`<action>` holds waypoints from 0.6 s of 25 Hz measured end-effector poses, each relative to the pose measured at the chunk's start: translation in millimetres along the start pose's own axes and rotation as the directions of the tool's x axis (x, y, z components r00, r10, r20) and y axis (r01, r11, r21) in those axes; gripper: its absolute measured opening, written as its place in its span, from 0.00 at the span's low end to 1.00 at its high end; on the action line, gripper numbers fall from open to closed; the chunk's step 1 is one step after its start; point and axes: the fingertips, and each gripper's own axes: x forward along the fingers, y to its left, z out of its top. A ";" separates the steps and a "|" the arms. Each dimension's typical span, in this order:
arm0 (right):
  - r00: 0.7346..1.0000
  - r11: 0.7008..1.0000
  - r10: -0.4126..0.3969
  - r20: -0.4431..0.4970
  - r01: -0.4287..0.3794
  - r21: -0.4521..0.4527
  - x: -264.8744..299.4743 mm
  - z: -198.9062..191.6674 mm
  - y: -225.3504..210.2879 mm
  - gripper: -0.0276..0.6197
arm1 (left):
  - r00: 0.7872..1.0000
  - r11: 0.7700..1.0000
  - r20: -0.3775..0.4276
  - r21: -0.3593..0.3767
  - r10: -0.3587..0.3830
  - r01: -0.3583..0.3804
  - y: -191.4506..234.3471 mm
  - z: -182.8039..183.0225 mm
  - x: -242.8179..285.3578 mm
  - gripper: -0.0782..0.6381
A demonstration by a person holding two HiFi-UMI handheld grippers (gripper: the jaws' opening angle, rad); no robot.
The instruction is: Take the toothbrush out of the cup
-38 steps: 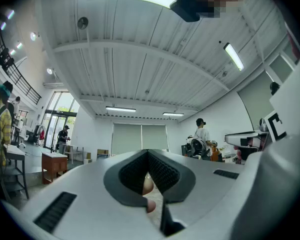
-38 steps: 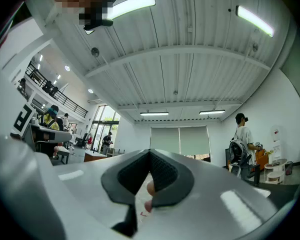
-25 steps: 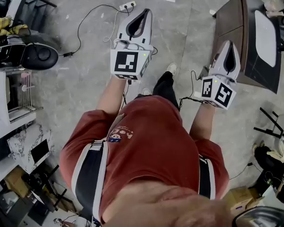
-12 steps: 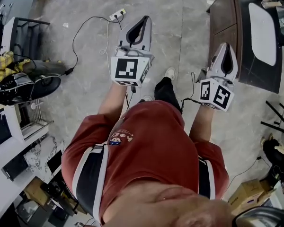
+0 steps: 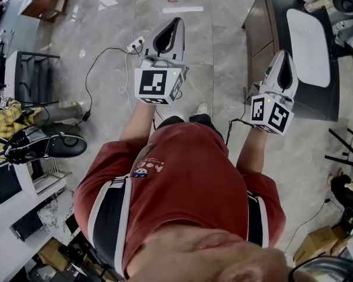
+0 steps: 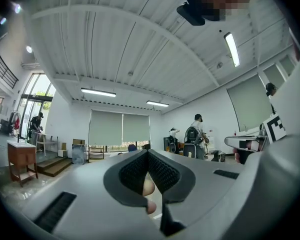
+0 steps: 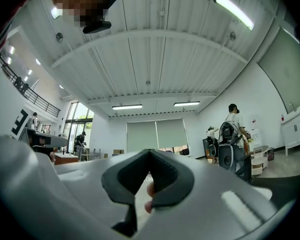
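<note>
Floor (image 5: pixel 217 51) lies below left tool (image 5: pixel 177 22) and right tool (image 5: pixel 283 55), both pressed together, empty.

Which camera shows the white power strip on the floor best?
The head view: the power strip lies on the floor, seen just left of the left gripper, its cable trailing away. Neither gripper view shows it; both look across the room.
</note>
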 end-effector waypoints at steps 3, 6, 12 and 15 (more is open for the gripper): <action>1.000 1.000 -0.011 0.025 0.011 -0.006 4.9 11.7 -16.7 0.06 | 1.000 1.000 0.016 0.012 -0.006 0.006 -11.7 9.8 12.2 0.12; 0.999 1.000 -0.020 0.034 0.020 -0.009 13.1 13.7 -25.4 0.06 | 1.000 1.000 0.020 0.013 -0.019 0.019 -18.2 10.6 27.0 0.12; 1.000 0.999 -0.025 0.015 0.025 -0.028 44.2 -6.1 -28.6 0.06 | 0.999 0.999 0.017 -0.012 -0.052 0.052 -13.2 -6.8 69.8 0.12; 0.999 0.999 -0.031 0.015 0.031 -0.044 61.4 -12.6 -28.7 0.06 | 0.997 0.997 0.025 -0.024 -0.067 0.067 -7.4 -12.4 90.3 0.12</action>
